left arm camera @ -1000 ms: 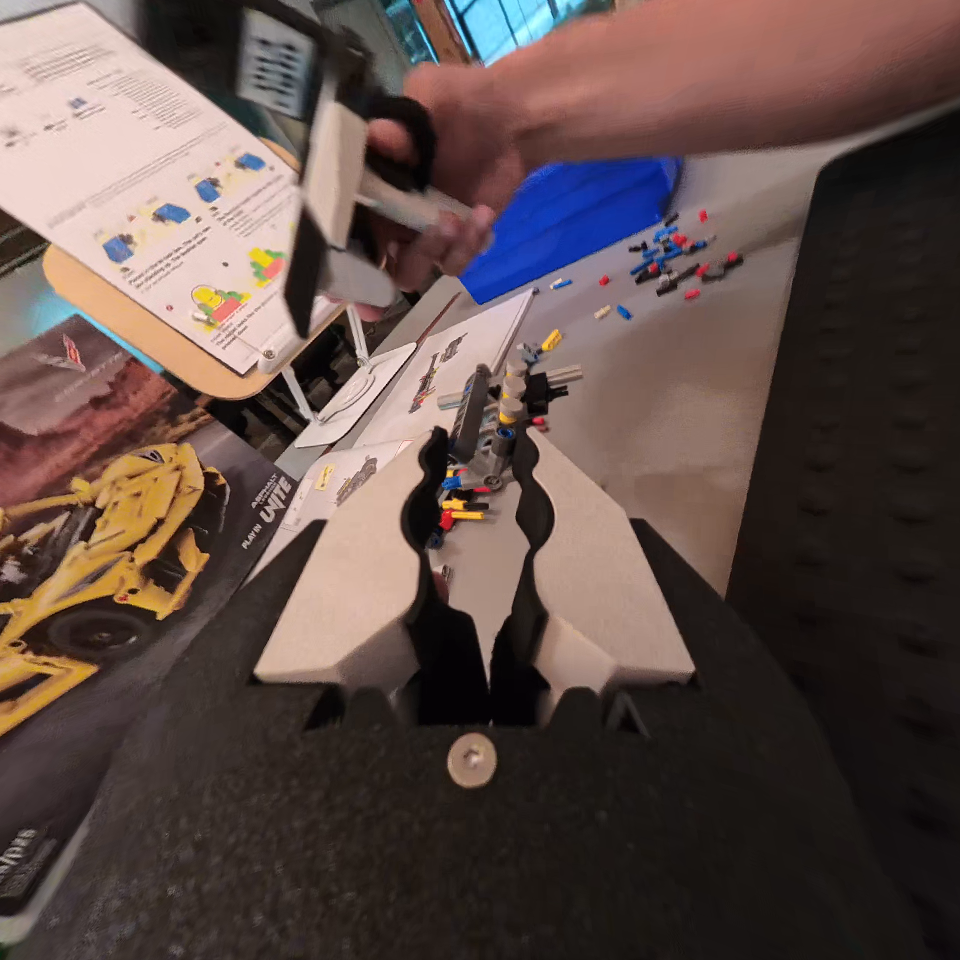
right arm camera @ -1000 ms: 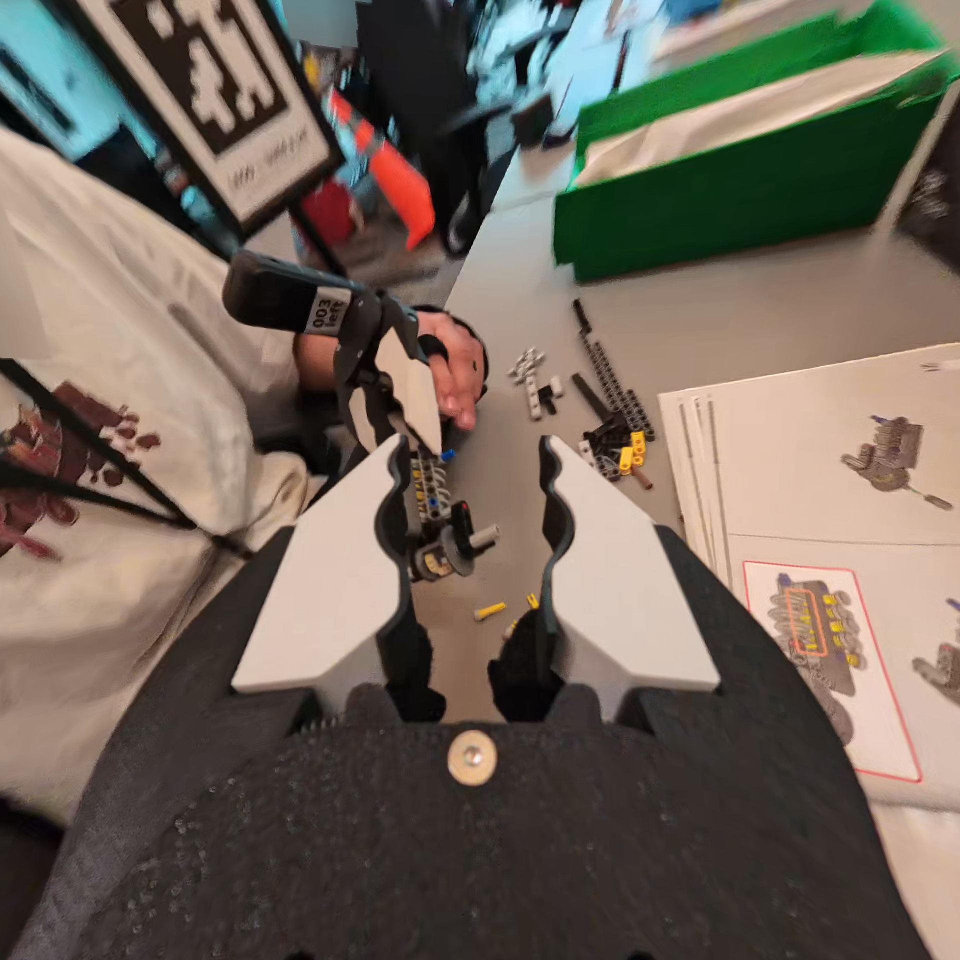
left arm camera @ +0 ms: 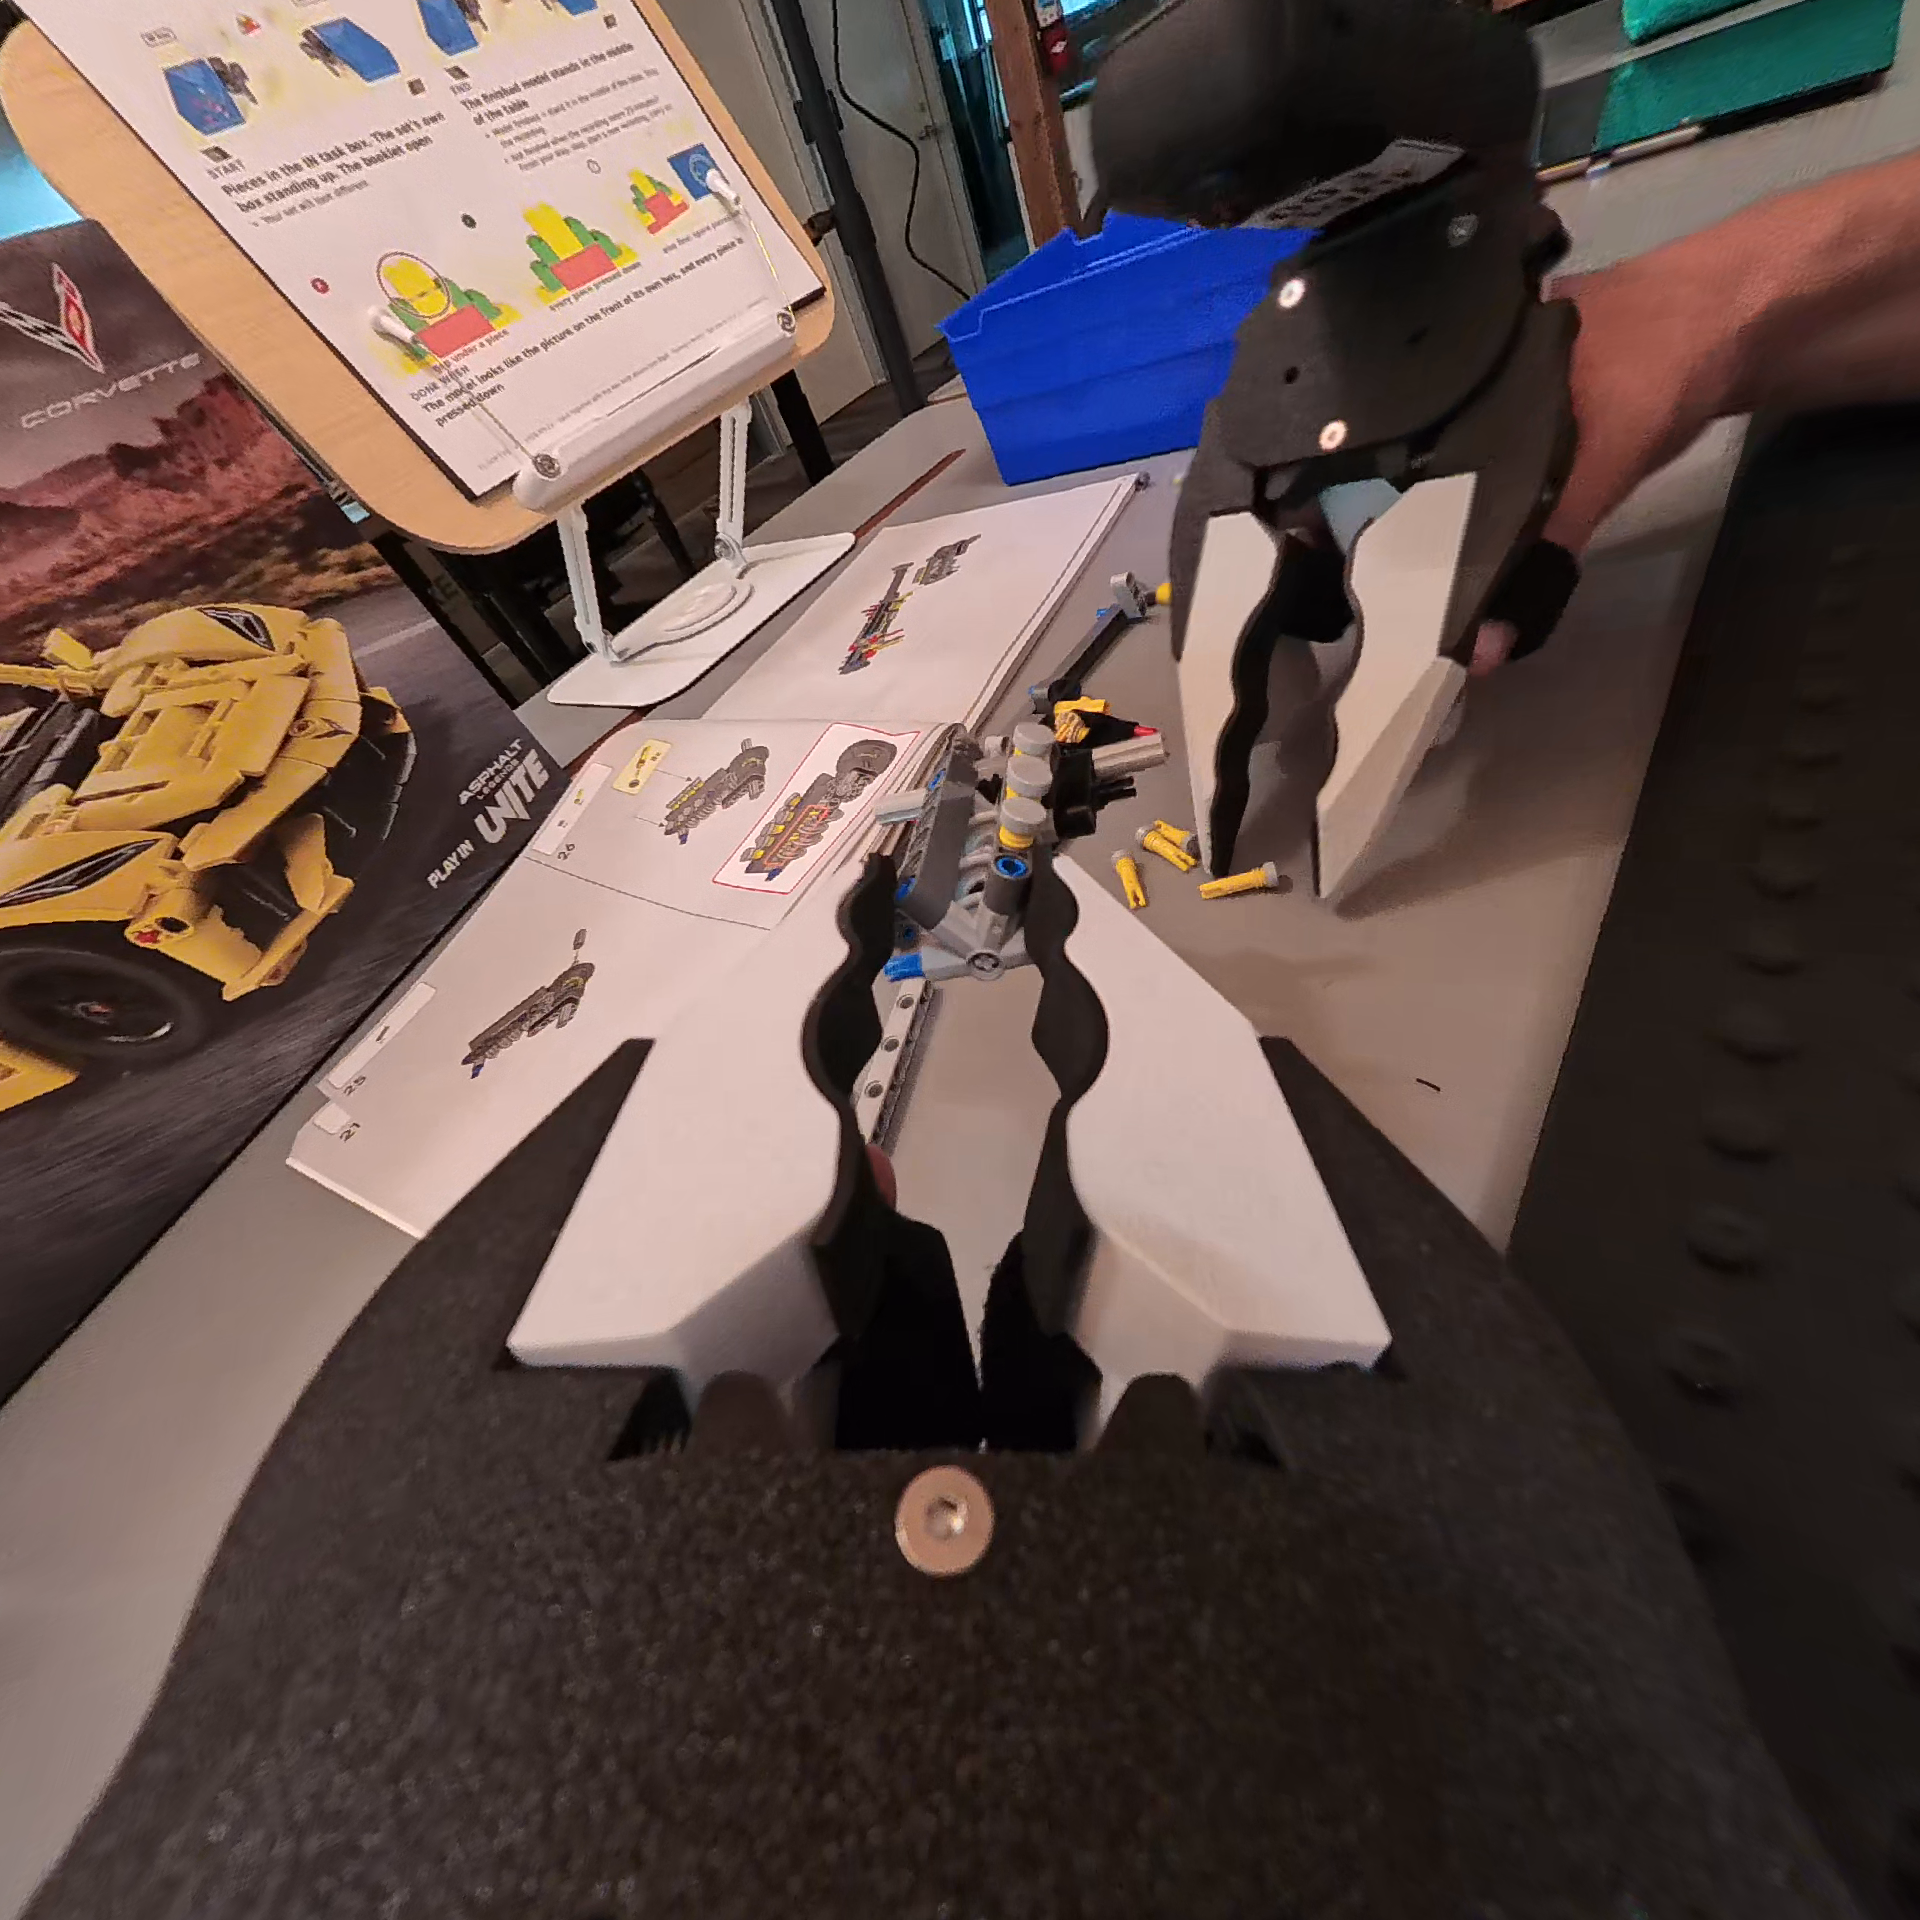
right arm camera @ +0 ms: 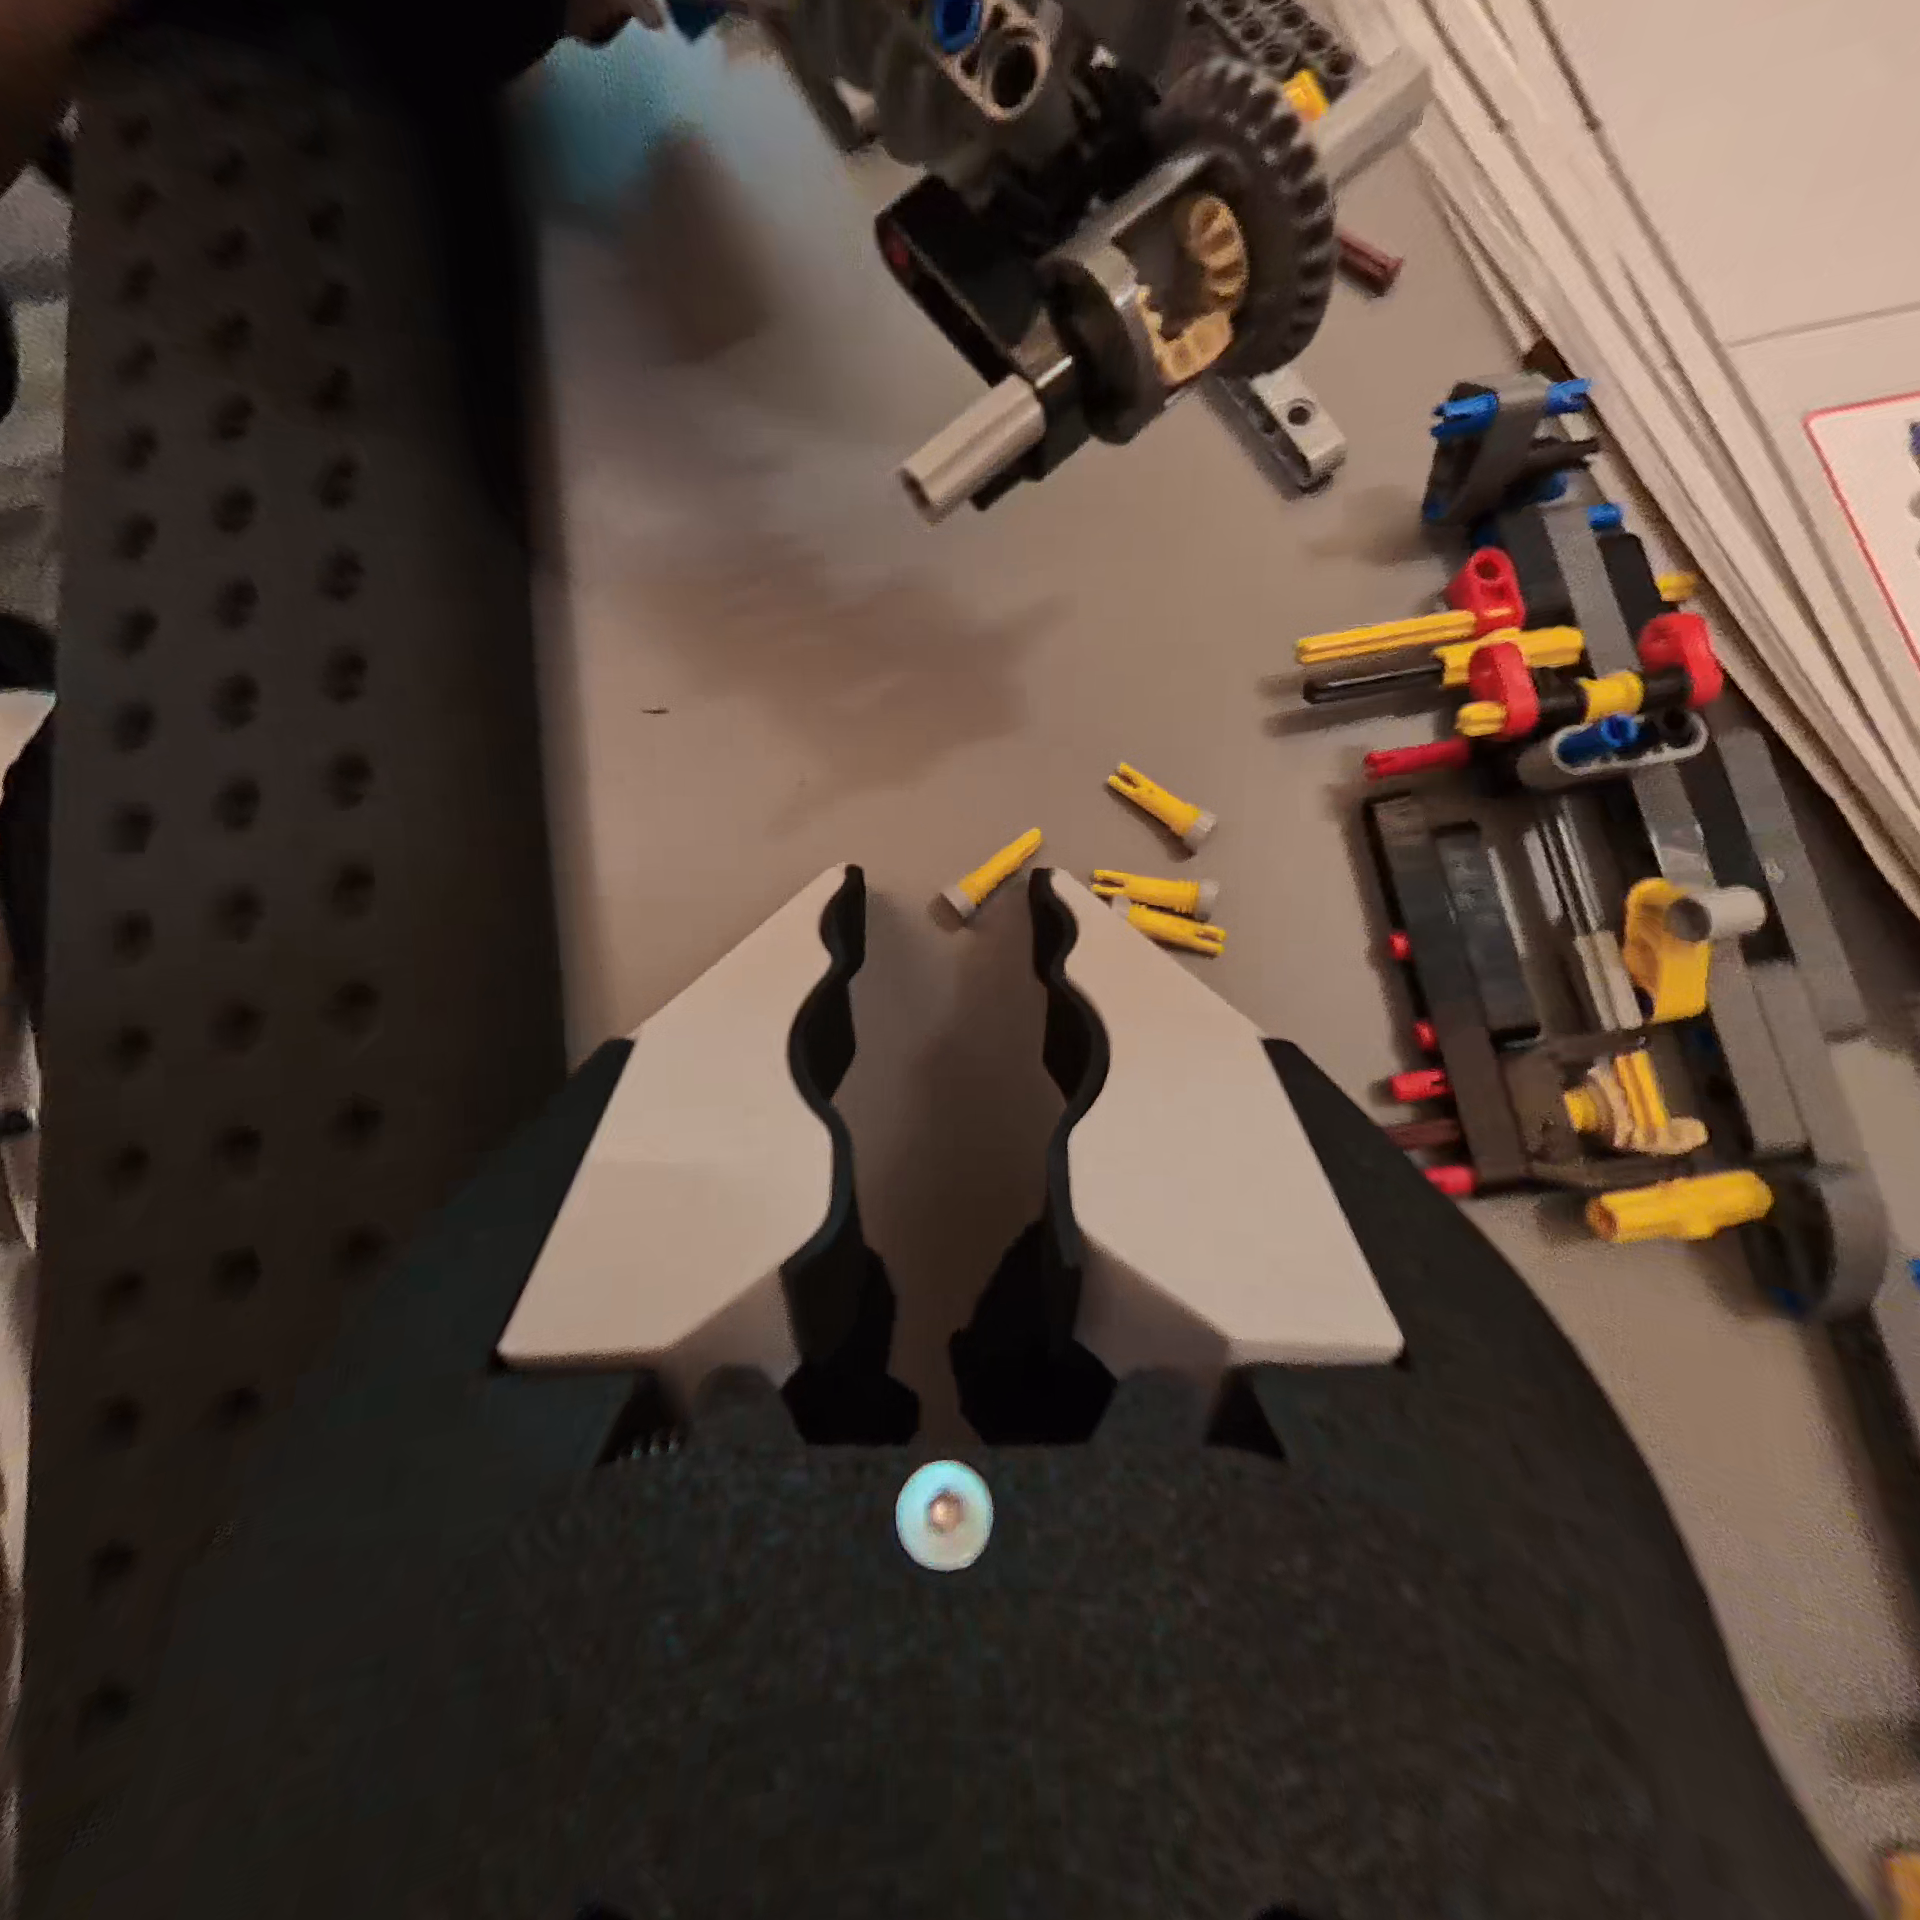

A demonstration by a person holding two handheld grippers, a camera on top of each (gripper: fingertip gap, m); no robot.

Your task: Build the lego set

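My left gripper [left arm camera: 961, 894] is shut on a grey lego assembly [left arm camera: 982, 862] with a black gear and holds it near the table. The assembly also shows at the top of the right wrist view [right arm camera: 1101, 239]. My right gripper [right arm camera: 945, 894] is open and points down at the table. Its fingertips stand on either side of a loose yellow pin [right arm camera: 987, 871], apart from it. Several more yellow pins [right arm camera: 1158, 894] lie just right of it. The right gripper also shows in the left wrist view [left arm camera: 1278, 873], right of the assembly.
A second lego sub-build [right arm camera: 1558, 987] with red and yellow parts lies at the right. An open instruction booklet [left arm camera: 727, 831] lies left of the assembly. A blue bin [left arm camera: 1091, 343], a sheet on a stand [left arm camera: 416, 208], the set's box [left arm camera: 156, 675] and a black mat [right arm camera: 260, 727] surround the work area. Across from one pair of fingers to the other is roughly 12 cm.
My right gripper has come down from high up to the table, over the yellow pins. My left gripper still holds the assembly and has shifted closer to the booklet.
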